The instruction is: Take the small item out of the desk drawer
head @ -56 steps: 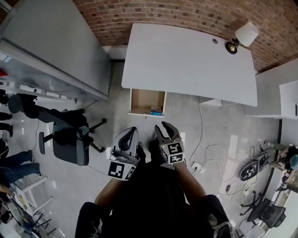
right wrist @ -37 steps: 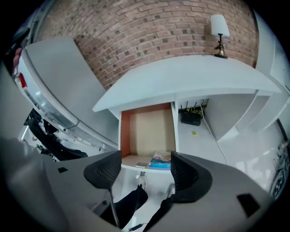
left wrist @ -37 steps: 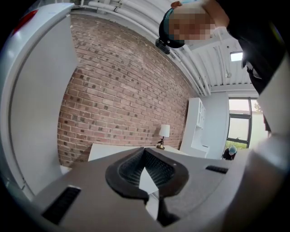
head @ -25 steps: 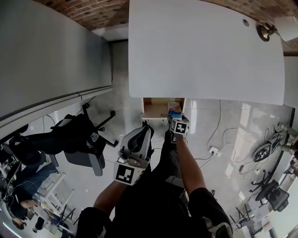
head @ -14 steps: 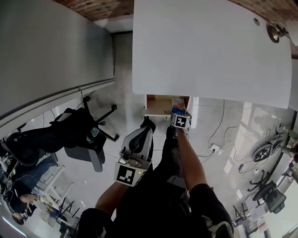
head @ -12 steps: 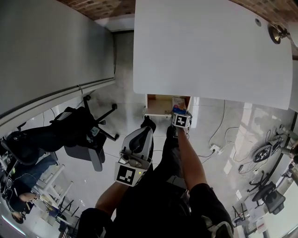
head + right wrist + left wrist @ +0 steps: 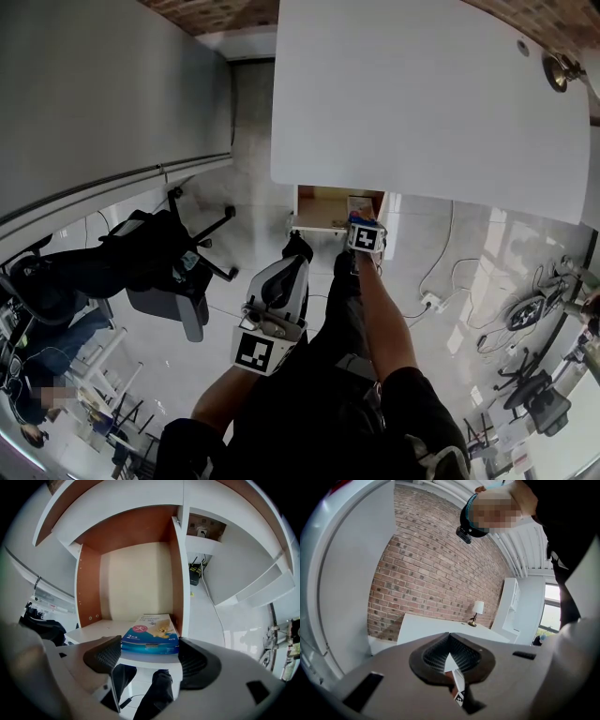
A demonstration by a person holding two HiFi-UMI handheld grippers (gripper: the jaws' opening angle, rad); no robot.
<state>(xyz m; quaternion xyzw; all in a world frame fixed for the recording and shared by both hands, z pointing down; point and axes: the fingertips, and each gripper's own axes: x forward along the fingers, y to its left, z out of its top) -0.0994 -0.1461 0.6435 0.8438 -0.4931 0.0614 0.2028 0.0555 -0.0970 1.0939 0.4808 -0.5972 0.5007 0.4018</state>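
Observation:
The desk drawer (image 7: 323, 208) stands pulled out under the front edge of the white desk (image 7: 422, 103). Inside it, at the near right corner, lies a flat blue and cream box (image 7: 151, 637), which shows in the head view as a small blue box (image 7: 360, 207). My right gripper (image 7: 150, 659) is open at the drawer's front, one jaw on each side of the box and neither touching it; its marker cube (image 7: 367, 238) shows in the head view. My left gripper (image 7: 274, 302) hangs back by my body, shut and empty (image 7: 449, 635), pointing up at the brick wall.
A black office chair (image 7: 164, 272) stands on the floor at the left. A large grey surface (image 7: 103, 94) fills the upper left. Cables and a power strip (image 7: 433, 302) lie on the floor at the right. A lamp (image 7: 561, 70) sits on the desk's far right corner.
I have come up to the desk and my right gripper has reached forward to the drawer's front, around the blue box. The left gripper has stayed low and shut.

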